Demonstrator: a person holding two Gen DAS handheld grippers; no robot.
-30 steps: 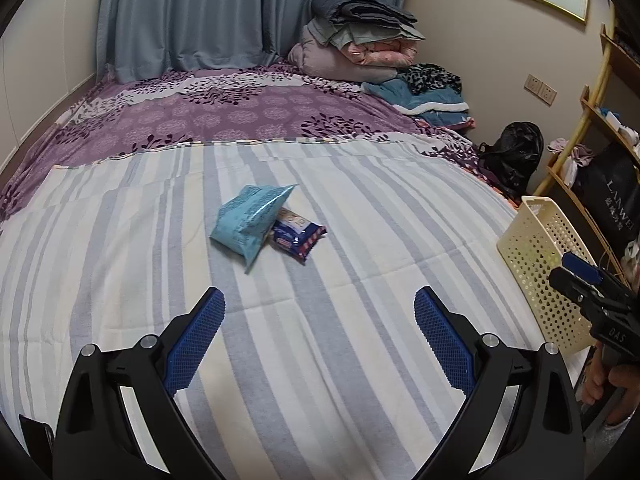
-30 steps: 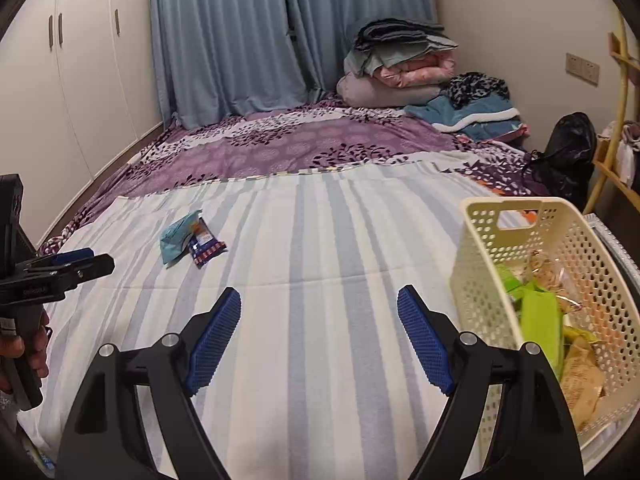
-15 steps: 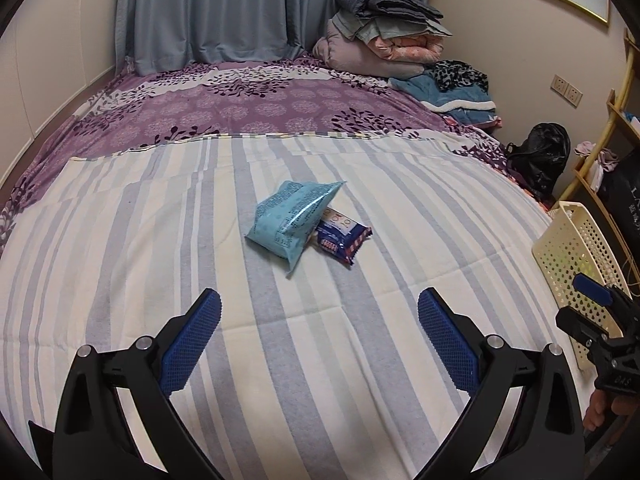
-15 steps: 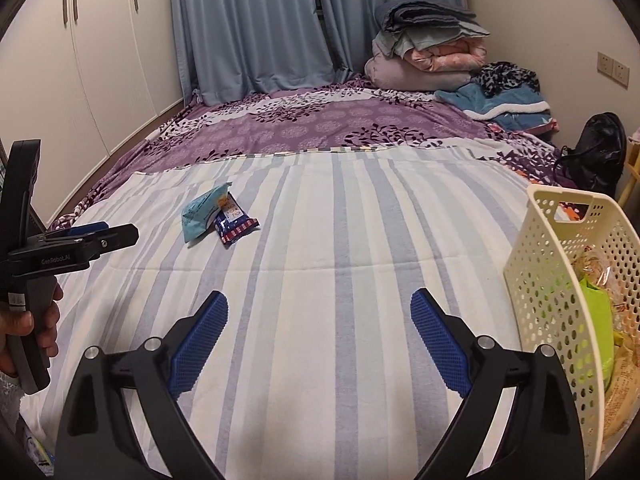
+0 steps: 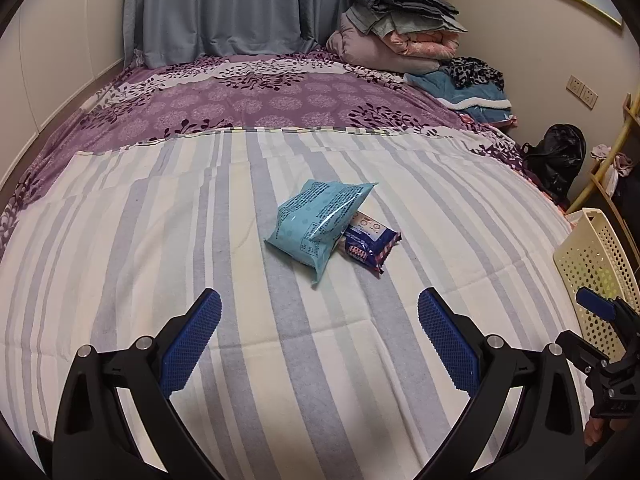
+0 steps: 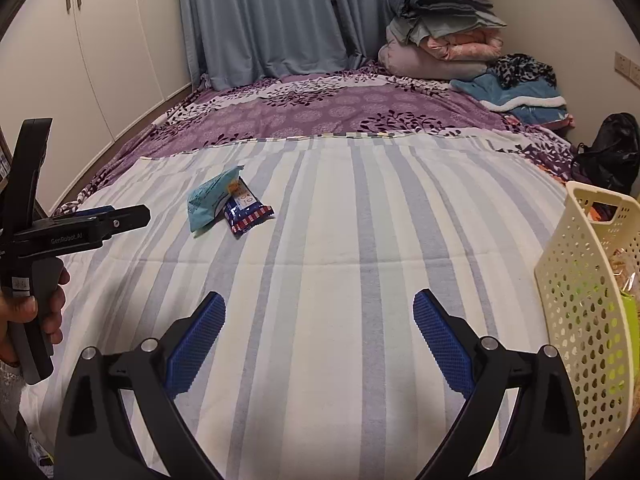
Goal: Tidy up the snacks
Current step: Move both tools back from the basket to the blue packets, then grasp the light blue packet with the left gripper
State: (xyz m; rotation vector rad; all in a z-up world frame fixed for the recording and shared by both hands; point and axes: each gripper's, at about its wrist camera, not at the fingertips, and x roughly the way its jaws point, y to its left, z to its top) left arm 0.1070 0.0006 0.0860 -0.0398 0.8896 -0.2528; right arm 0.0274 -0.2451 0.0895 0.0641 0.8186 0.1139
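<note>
A teal snack packet [image 5: 320,220] lies on the striped bedsheet [image 5: 160,240], partly over a blue and red packet [image 5: 370,246]. My left gripper [image 5: 319,298] hangs open just short of them, with nothing between its fingers. In the right wrist view the same teal packet [image 6: 210,200] and blue packet [image 6: 246,212] lie far off to the left. My right gripper [image 6: 319,299] has its jaws opening over bare sheet, nothing between them. A cream perforated basket [image 6: 580,280] stands at the right edge of the bed, holding green and tan packets.
Folded quilts [image 5: 400,32] and a blue blanket [image 5: 472,92] are piled at the bed's far right corner. Past the right edge are a black bag [image 5: 556,156] and a wooden shelf [image 5: 616,148]. White wardrobe doors [image 6: 100,40] line the left wall.
Both grippers have moved forward and lower over the bed; the two packets now loom larger ahead of the left one. The right jaws have spread wider, and the basket has slid toward the right edge.
</note>
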